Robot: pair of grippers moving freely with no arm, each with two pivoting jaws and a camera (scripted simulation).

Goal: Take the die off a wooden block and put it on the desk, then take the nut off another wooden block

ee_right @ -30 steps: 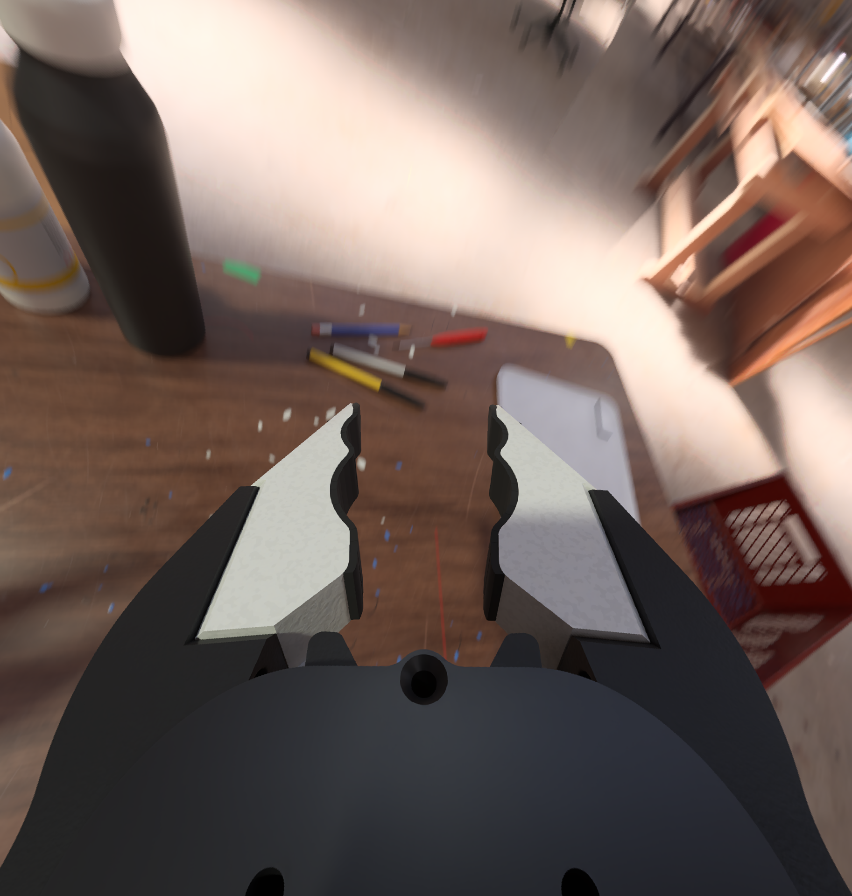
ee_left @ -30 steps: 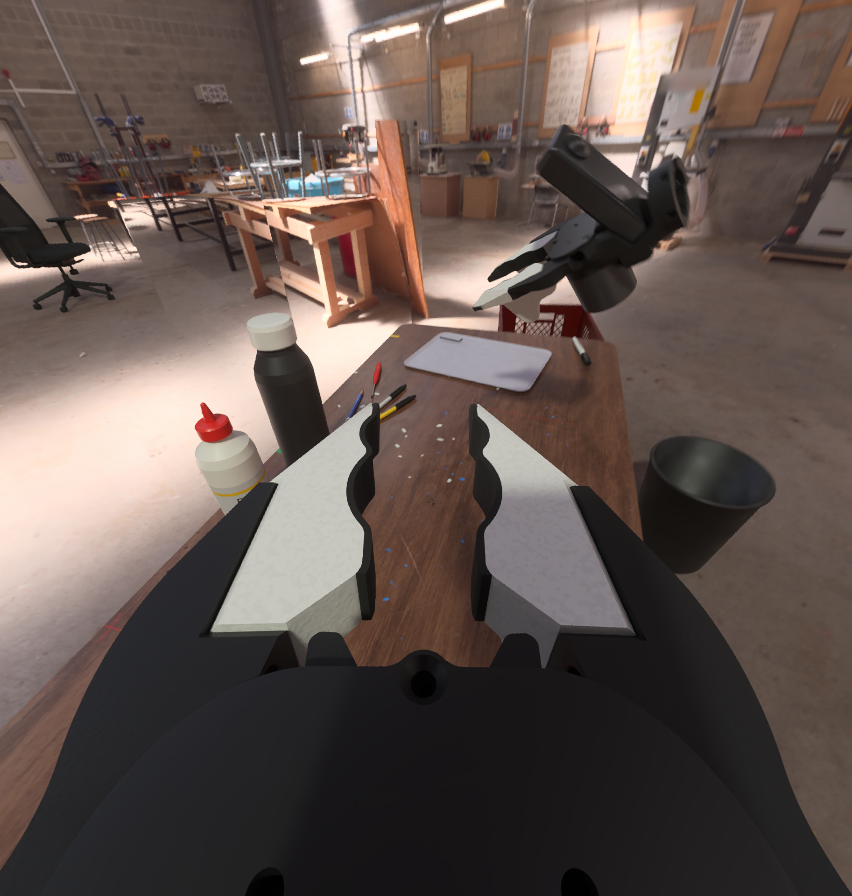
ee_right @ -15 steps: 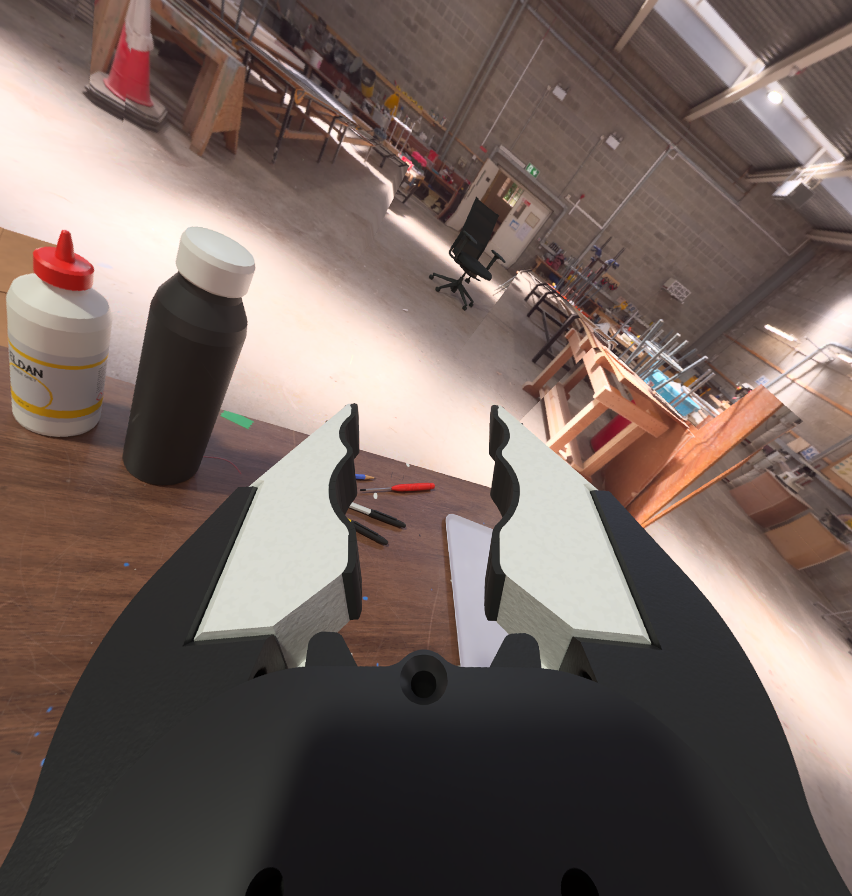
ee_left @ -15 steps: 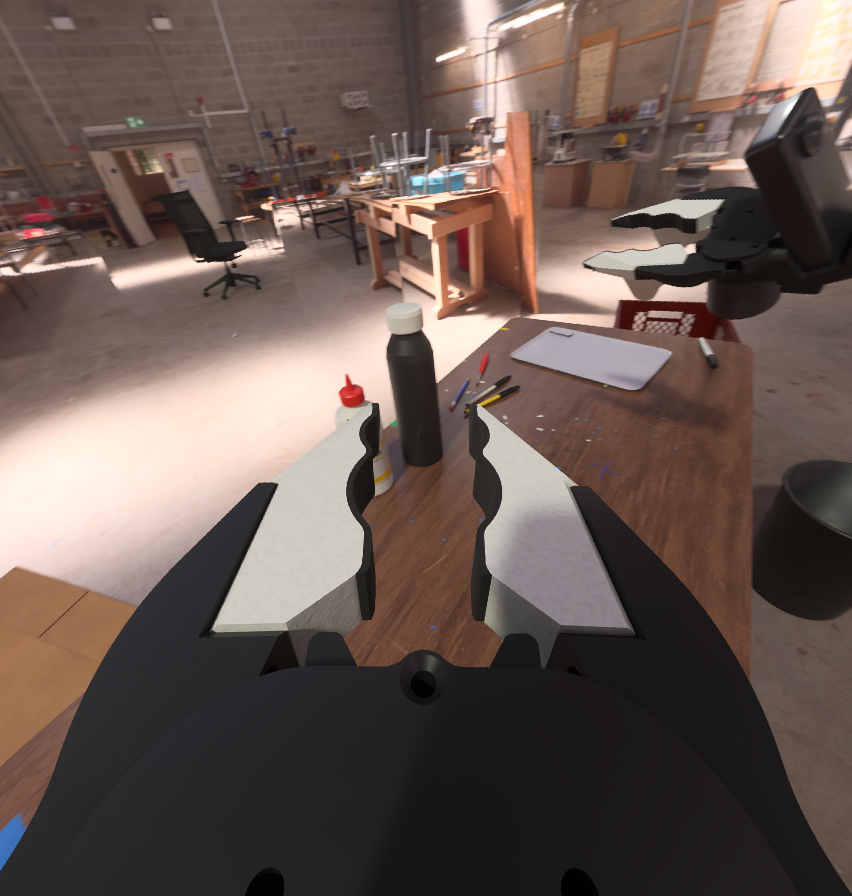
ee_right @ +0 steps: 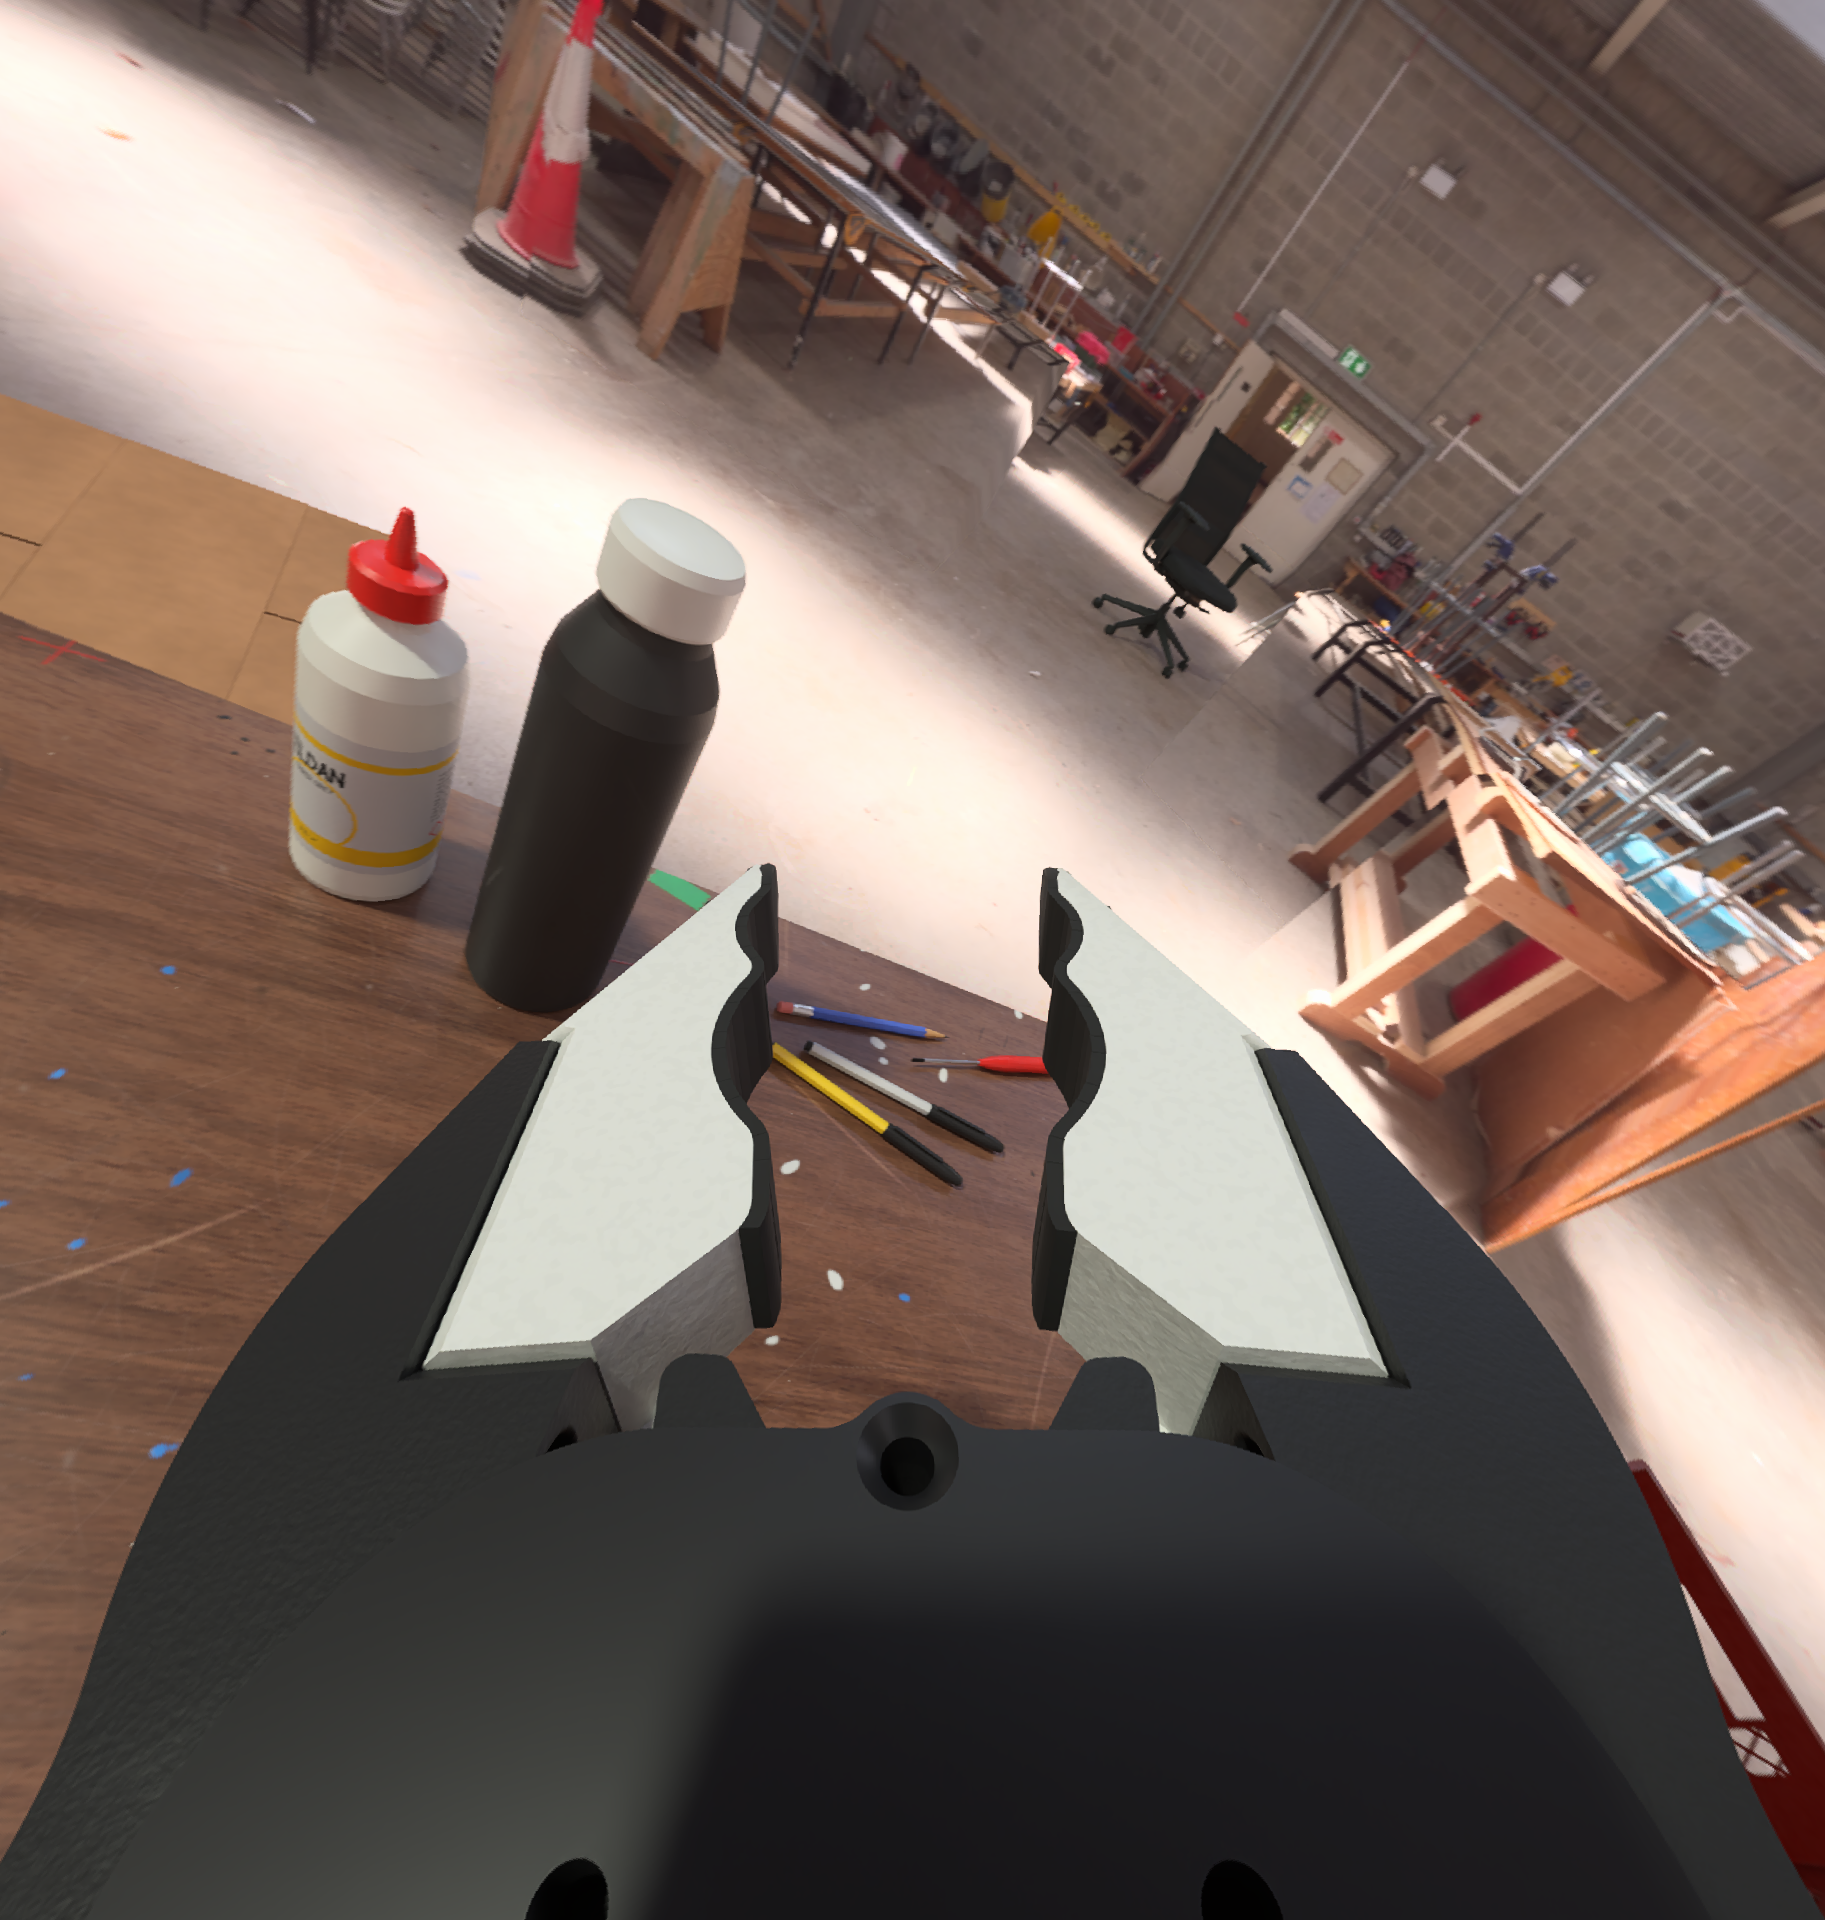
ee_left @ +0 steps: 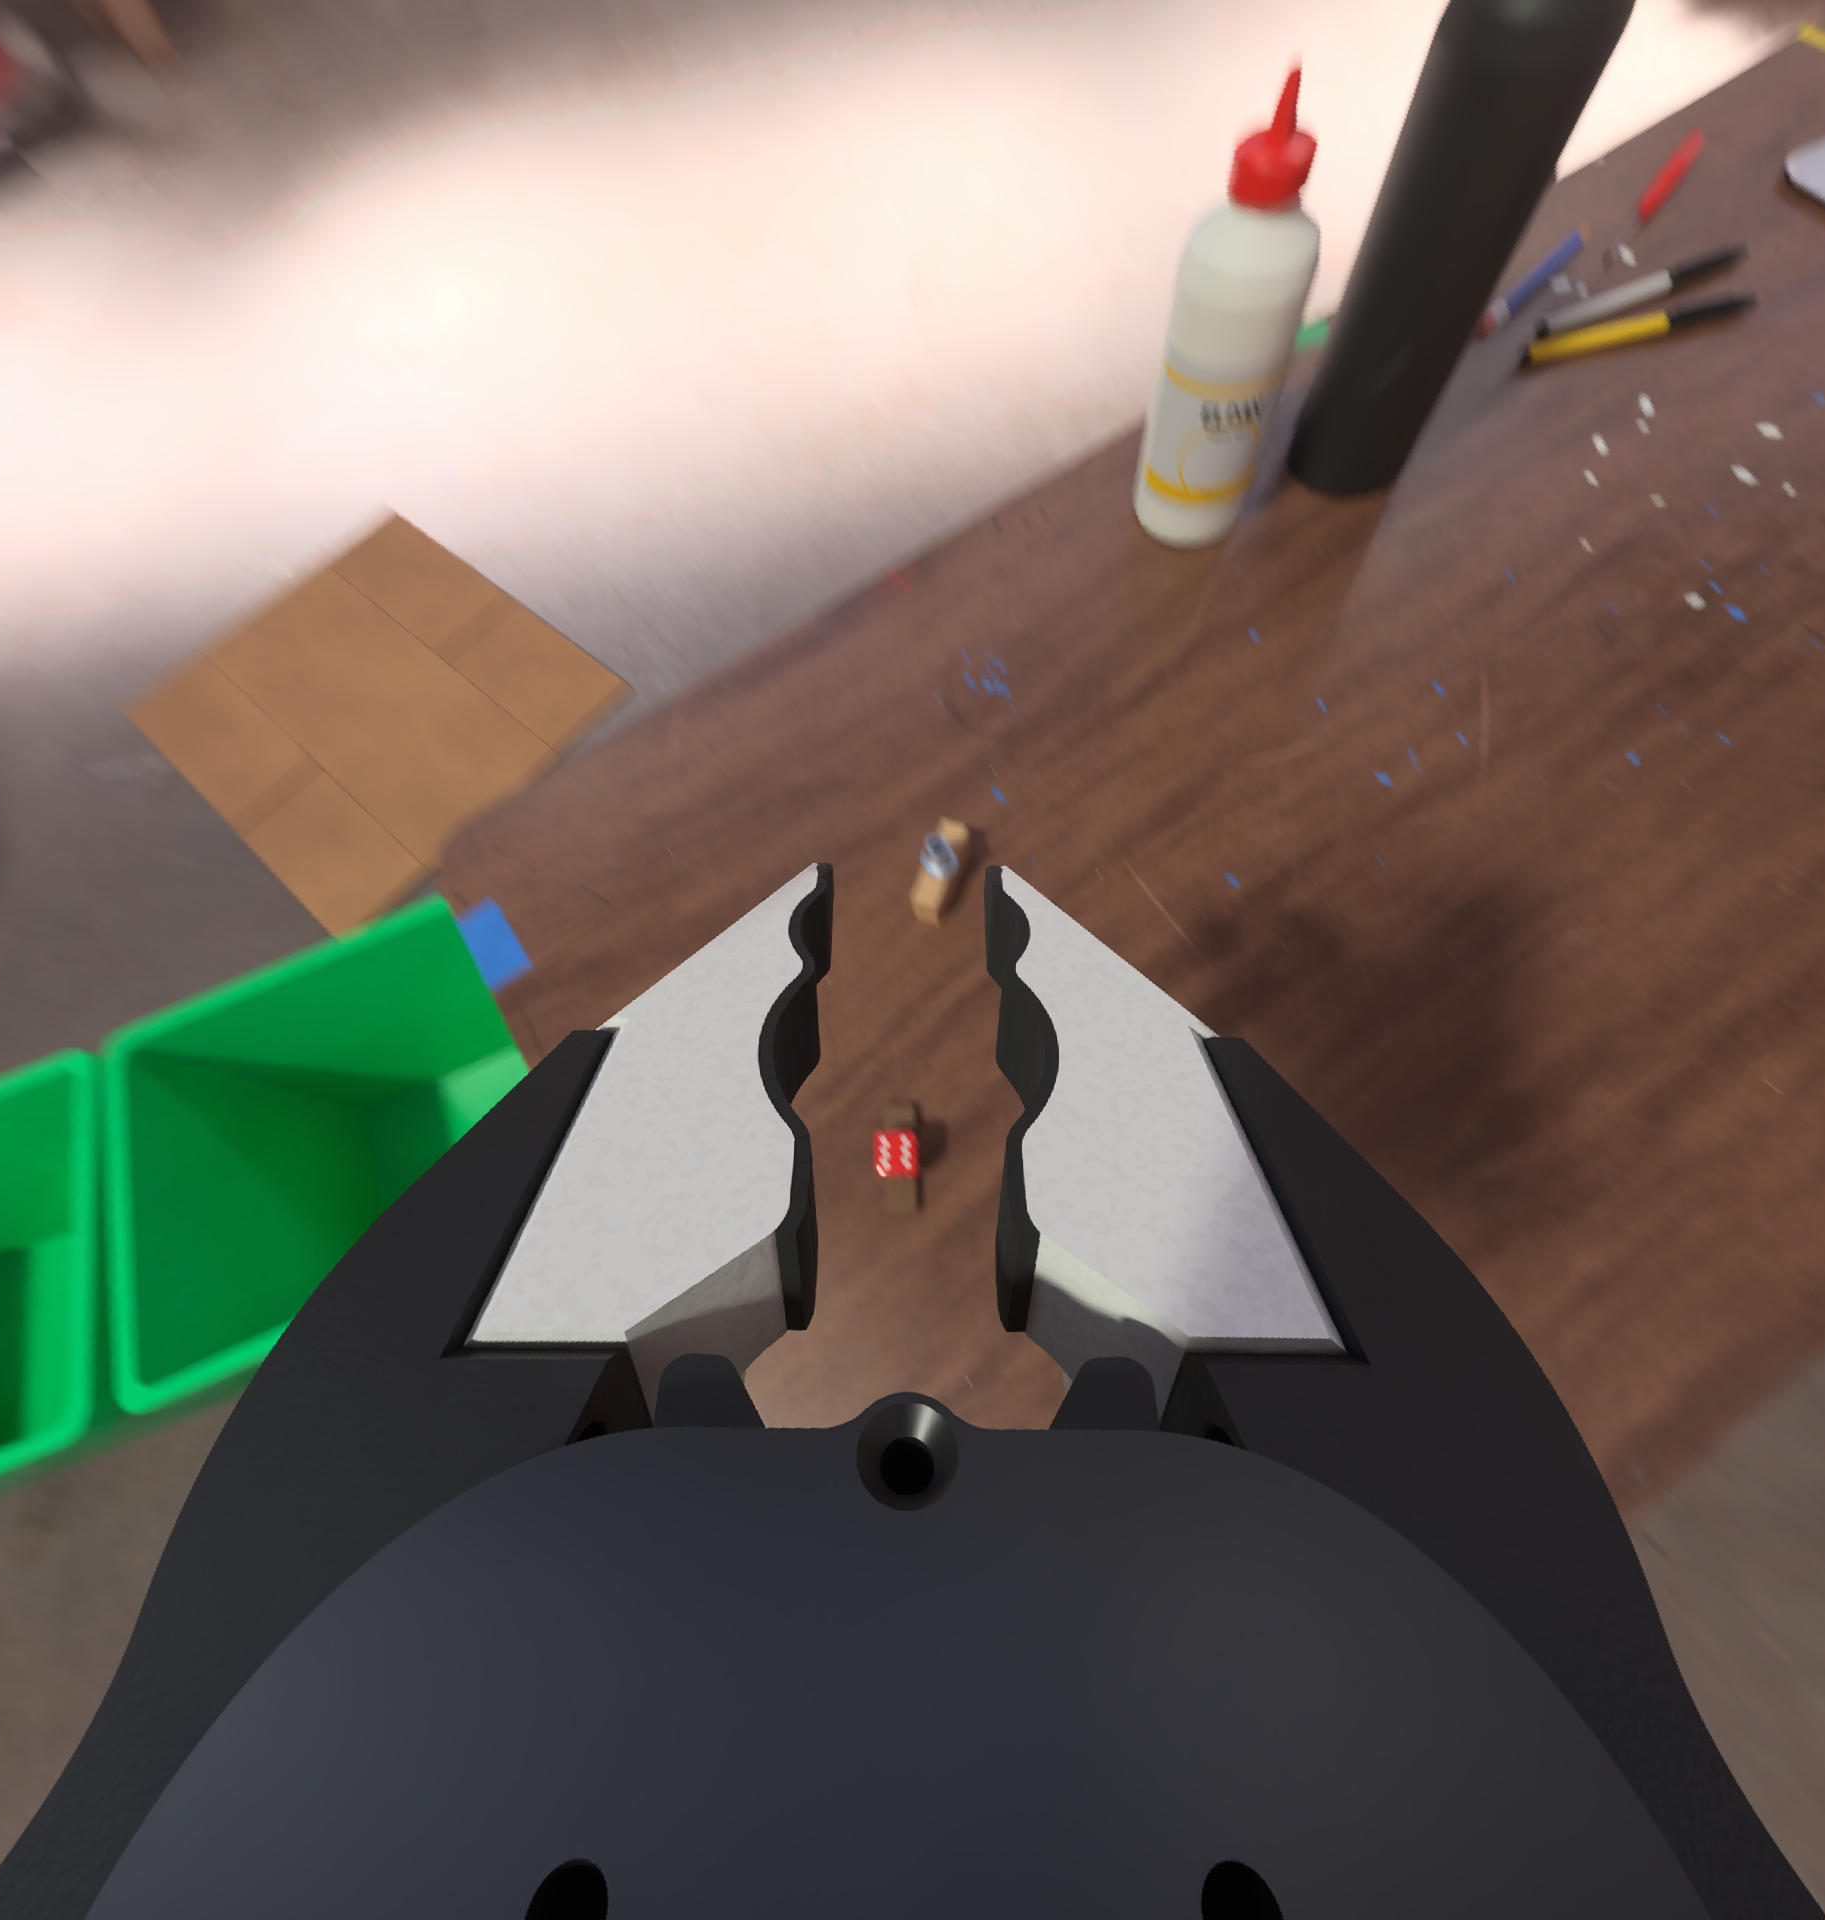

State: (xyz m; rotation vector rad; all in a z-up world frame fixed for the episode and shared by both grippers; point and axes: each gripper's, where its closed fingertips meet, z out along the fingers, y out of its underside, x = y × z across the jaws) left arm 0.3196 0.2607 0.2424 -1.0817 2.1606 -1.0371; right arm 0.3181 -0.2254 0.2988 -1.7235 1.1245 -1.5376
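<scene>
While both task pieces sit on their blocks, nothing has yet been lifted. The left gripper (ee_left: 908, 883) is held high over the desk (ee_left: 1407, 831), jaws parted and empty, looking down so that both targets fall between the fingers' lines. The red die (ee_left: 895, 1155) is seen on a dark block (ee_left: 903, 1195) nearer the camera; the nut (ee_left: 937, 856), a small silvery ring, rests on a paler block (ee_left: 939, 894) farther off. The two blocks stand apart, near the desk's edge, with green bins (ee_left: 212, 1143) and cardboard (ee_left: 368, 707) below on the floor. The overhead pose is judged to be an aiming one, with the die to be approached first.

The right gripper (ee_right: 903, 883) is likewise parted and empty, hung low over the pens (ee_right: 887, 1091), well clear of the work; a glue bottle (ee_right: 373, 727) and a black bottle (ee_right: 601, 779) stand beyond.

Compared with half a second ago, the left view has been swung from the room and far desk end down to the blocks, blur marking the motion. The right view is little changed.
</scene>
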